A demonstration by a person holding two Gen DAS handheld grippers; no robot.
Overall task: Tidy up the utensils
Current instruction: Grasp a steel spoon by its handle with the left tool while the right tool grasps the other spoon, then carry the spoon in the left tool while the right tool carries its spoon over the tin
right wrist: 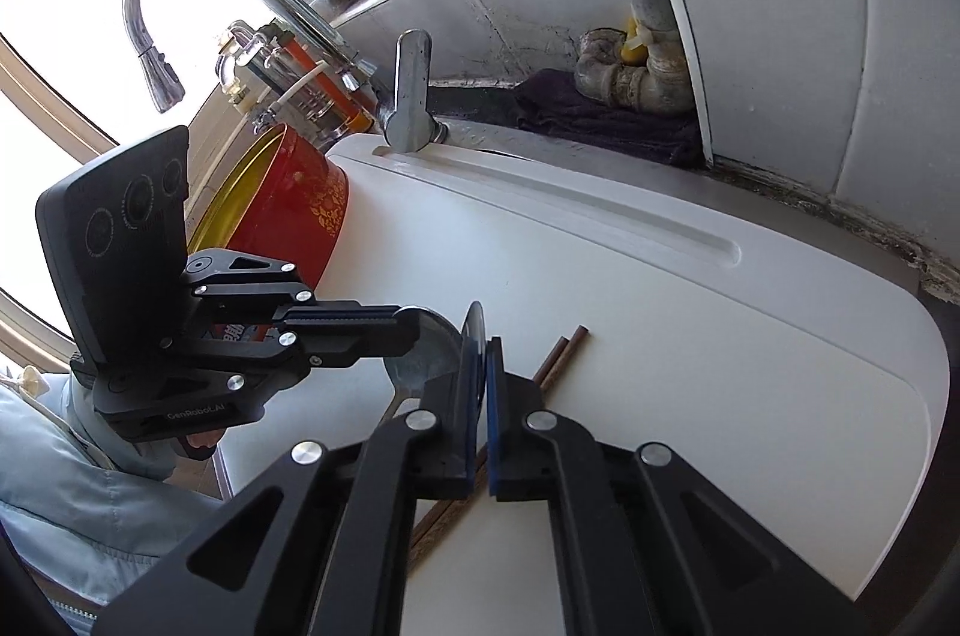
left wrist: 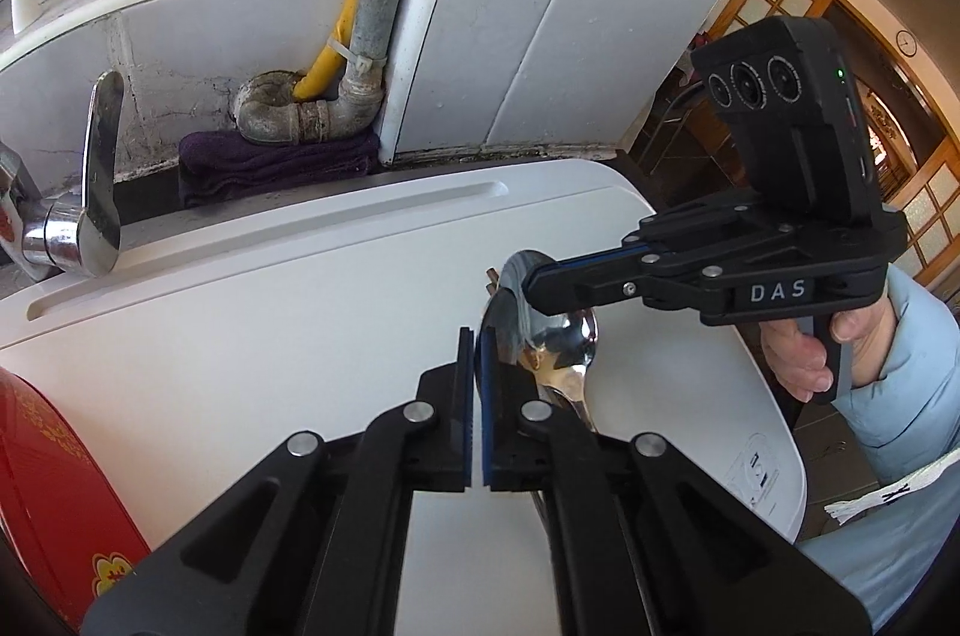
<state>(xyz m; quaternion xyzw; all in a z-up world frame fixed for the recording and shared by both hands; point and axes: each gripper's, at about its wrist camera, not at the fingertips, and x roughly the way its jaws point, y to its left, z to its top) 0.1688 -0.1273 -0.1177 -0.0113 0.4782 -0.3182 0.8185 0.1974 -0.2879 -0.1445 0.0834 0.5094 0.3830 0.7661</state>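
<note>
Black linkage arms of the left gripper (left wrist: 474, 366) fill the lower part of the left wrist view; its blue-padded fingers stand nearly together with only a thin slit between them, and a thin metal edge appears to sit in that slit, though the grip cannot be confirmed from this angle. Just beside its right finger lies a shiny metal spoon (left wrist: 567, 348), bowl upward, over the white board (left wrist: 252, 336). From the right side the right gripper (left wrist: 528, 285) reaches in, held in a hand (left wrist: 804, 354) with a pale blue sleeve; its fingers are drawn close together and its tips touch a grey, curved metal piece (left wrist: 513, 276) directly above the spoon bowl. Whether that piece is a second utensil cannot be told. In the right wrist view the right gripper (right wrist: 480, 354) again shows its fingers nearly closed on a thin metal edge, and the left gripper (right wrist: 414, 330) meets the same curved metal part (right wrist: 429, 354) from the left. A pair of brown chopsticks (right wrist: 564, 351) lies on the white board (right wrist: 720, 366), passing beneath the right gripper's fingers. A red tin (right wrist: 282, 210) stands at the board's left edge, near the chrome tap (right wrist: 411, 90). A dark purple cloth (left wrist: 270, 162) lies folded below the pipe elbow (left wrist: 306, 114) at the back wall.
</note>
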